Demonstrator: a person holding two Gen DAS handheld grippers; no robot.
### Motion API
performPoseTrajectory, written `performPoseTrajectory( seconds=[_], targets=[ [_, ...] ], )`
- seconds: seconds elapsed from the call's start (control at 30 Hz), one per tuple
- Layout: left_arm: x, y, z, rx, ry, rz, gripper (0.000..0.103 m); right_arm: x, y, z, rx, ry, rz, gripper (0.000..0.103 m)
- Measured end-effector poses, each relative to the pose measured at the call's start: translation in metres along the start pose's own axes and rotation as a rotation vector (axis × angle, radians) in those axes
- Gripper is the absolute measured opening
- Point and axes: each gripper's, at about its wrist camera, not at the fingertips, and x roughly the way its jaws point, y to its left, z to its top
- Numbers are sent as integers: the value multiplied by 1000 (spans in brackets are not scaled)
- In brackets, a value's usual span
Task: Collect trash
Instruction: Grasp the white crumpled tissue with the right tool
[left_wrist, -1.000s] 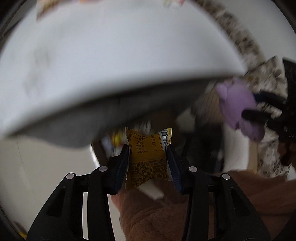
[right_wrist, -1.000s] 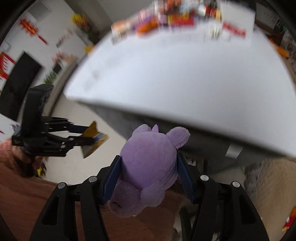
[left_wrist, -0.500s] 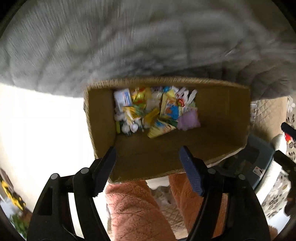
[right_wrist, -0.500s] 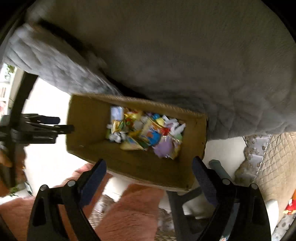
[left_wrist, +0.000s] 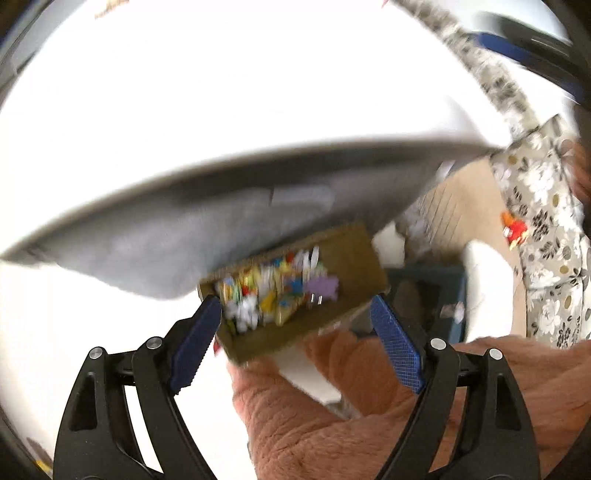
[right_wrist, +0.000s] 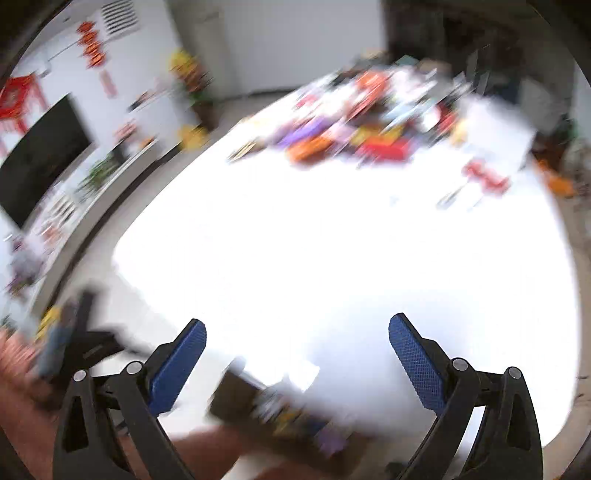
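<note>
Both tools opening, empty; cardboard box (left_wrist: 354, 254) of blurred trash (left_wrist: 273, 291) sits below.

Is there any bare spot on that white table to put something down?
Yes: the near half of the white table, from its front edge up to the litter pile, looks bare. The far side is crowded with wrappers. The cardboard box below is nearly full.
</note>
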Motion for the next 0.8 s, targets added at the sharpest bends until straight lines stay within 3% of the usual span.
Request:
performPoseTrajectory(
  seconds=[0.1, 0.2, 0.37, 0.4, 0.43, 0.47, 0.6, 0.7, 0.8],
  targets=[
    [-39, -5, 22, -2, -110, 8, 81, 24, -45, 48, 78, -77, -121, 97],
    [-54, -9, 31, -10, -168, 26, 81, 68, -104, 92, 227, -74, -189, 94],
    [-53, 0, 36, -82, -190, 78, 81, 137, -169, 108, 425, 52, -228, 58],
    [-52, 0, 36, -90, -194, 89, 81, 147, -173, 108, 427, 79, -228, 49],
    [-58, 1, 40, -92, -200, 95, 81, 153, -172, 107, 420, 95, -243, 31],
    [-59, 2, 43, -90, -203, 102, 81, 157, -171, 106, 406, 118, -244, 23],
    [-60, 9, 57, -93, -225, 119, 81, 127, -161, 89, 394, 70, -152, 23],
    [-57, 18, 76, -104, -236, 122, 81, 84, -141, 58, 396, 38, -48, 23],
    [-49, 19, 111, -95, -244, 135, 81, 42, -118, 22, 382, 12, -6, 23]
  ],
)
